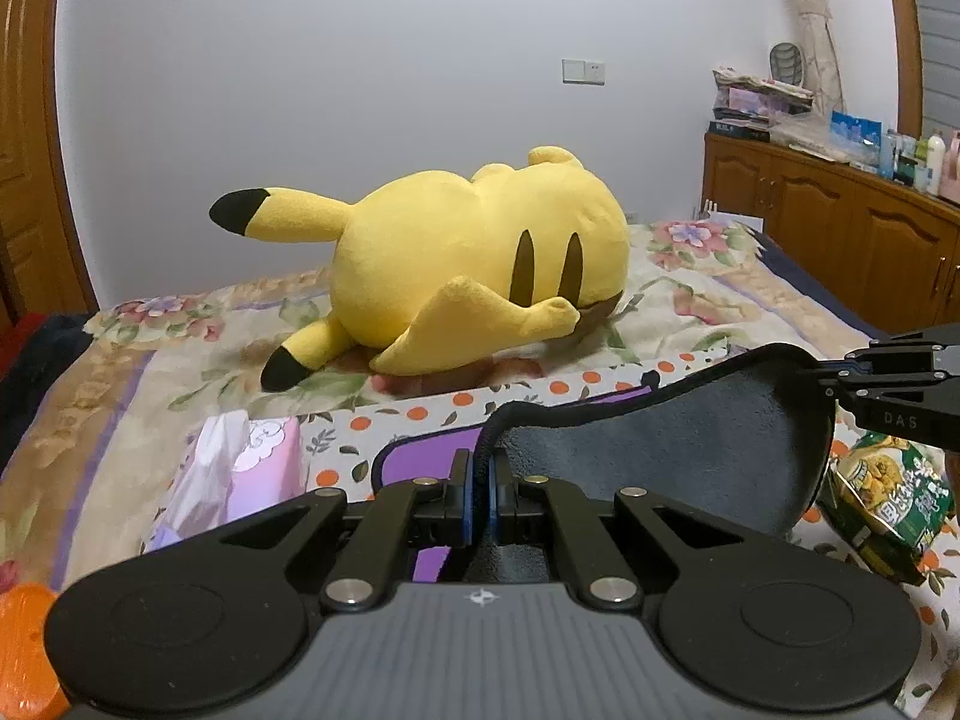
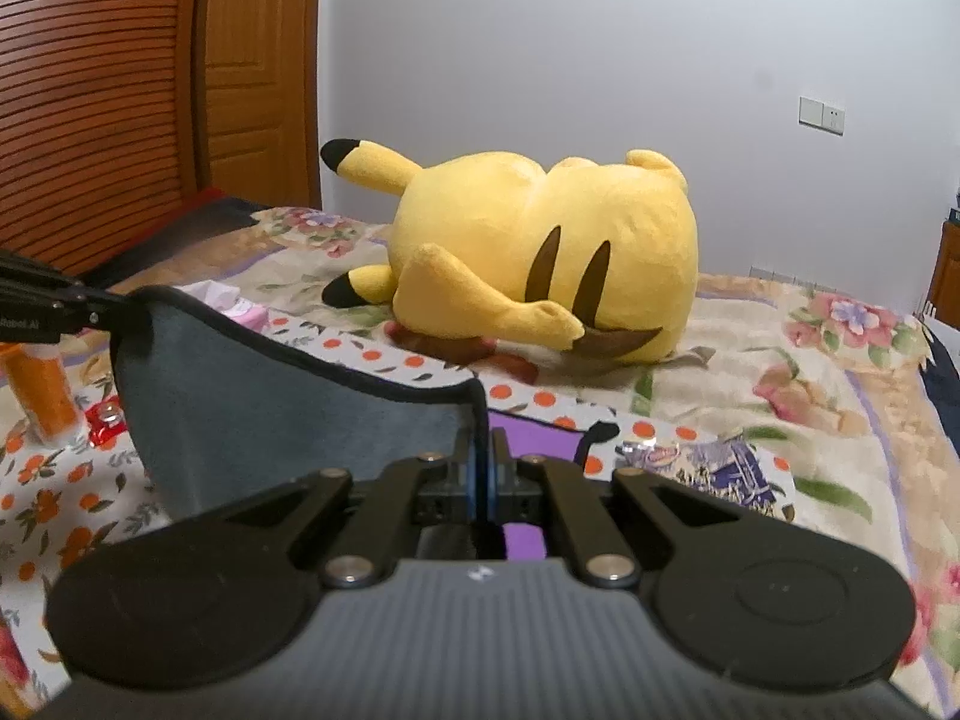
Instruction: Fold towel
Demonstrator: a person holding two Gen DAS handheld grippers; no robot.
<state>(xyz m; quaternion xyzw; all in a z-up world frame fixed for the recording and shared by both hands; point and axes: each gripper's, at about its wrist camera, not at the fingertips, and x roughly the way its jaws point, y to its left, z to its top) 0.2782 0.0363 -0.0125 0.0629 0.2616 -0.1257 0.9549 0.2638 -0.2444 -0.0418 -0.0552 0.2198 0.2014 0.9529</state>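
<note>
The towel (image 1: 678,450) is grey on one side and purple on the other, with a black hem. It hangs lifted between both grippers above a flowered cloth on the bed. My left gripper (image 1: 480,468) is shut on one corner of its hem. My right gripper (image 2: 483,456) is shut on the other corner and shows at the right edge of the left wrist view (image 1: 834,375). In the right wrist view the towel (image 2: 288,408) sags to the left, where the left gripper (image 2: 114,300) holds it. Purple towel (image 2: 528,438) lies flat below.
A big yellow plush toy (image 1: 480,264) lies on the bed behind the towel. A pink tissue pack (image 1: 240,468) sits left, a green snack bag (image 1: 882,492) right, an orange bottle (image 2: 42,390) far left. A wooden cabinet (image 1: 840,228) stands at the right wall.
</note>
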